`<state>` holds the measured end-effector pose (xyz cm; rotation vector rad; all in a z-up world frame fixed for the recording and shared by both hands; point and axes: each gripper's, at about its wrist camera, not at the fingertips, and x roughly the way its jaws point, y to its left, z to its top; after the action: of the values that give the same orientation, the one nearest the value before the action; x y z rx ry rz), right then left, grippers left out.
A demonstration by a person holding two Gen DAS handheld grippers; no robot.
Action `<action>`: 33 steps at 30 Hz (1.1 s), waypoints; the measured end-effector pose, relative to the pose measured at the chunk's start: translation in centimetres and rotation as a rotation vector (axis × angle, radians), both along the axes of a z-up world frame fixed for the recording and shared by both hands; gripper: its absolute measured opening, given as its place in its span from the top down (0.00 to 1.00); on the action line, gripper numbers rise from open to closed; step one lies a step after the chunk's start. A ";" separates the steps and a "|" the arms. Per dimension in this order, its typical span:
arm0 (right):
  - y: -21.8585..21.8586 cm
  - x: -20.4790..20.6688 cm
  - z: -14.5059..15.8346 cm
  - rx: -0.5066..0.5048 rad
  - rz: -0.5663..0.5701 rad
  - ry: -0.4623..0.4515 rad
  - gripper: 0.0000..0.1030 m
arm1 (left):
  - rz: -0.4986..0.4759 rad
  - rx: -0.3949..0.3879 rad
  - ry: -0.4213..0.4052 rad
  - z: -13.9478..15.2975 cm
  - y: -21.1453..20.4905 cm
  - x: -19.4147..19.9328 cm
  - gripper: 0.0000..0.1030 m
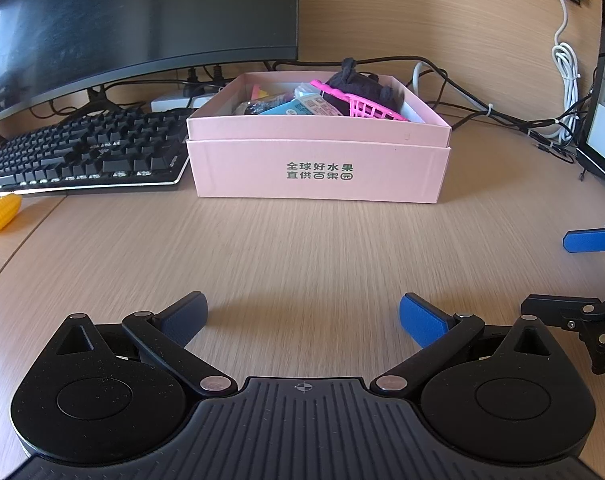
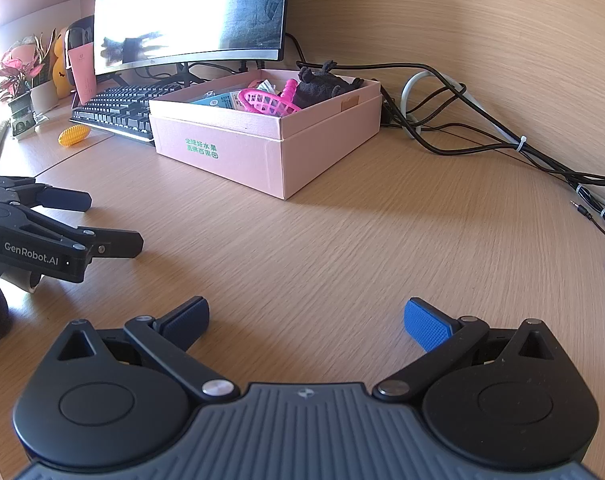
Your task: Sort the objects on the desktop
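A pink cardboard box (image 1: 318,168) (image 2: 270,156) stands on the wooden desk ahead of both grippers. Inside lie a black plush toy (image 1: 362,88) (image 2: 322,84), a pink plastic net scoop (image 1: 362,108) (image 2: 268,102), a blue-white packet (image 1: 302,106) and other small items. A yellow spiky ball (image 1: 0,208) (image 2: 74,135) rests on the desk left of the box, in front of the keyboard. My left gripper (image 1: 302,318) (image 2: 114,222) is open and empty, low over the desk. My right gripper (image 2: 306,320) (image 1: 558,272) is open and empty too, to the right of the left one.
A black keyboard (image 1: 86,152) (image 2: 118,110) and a dark monitor (image 1: 142,20) (image 2: 190,12) sit left of the box. Cables (image 2: 482,144) (image 1: 502,116) trail over the desk at the right. A potted plant (image 2: 18,80) stands far left.
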<state>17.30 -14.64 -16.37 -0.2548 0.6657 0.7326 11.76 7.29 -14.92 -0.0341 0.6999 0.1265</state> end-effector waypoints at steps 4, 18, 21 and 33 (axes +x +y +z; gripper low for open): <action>0.0 0.0 0.0 0.000 0.000 0.000 0.00 | 0.000 -0.001 0.000 0.0 0.0 0.0 0.00; 0.0 0.0 0.0 0.000 0.000 0.000 0.00 | 0.002 0.000 -0.001 0.0 -0.1 0.0 0.00; 0.0 0.0 0.0 0.000 0.000 0.000 0.00 | 0.001 0.000 0.000 0.0 -0.1 0.0 0.00; 0.0 0.1 0.0 0.000 0.000 0.000 0.00 | -0.018 0.001 0.010 0.0 0.1 0.1 0.00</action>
<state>17.43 -14.64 -16.41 -0.2545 0.6657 0.7327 11.91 7.38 -14.91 -0.0264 0.7100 0.1093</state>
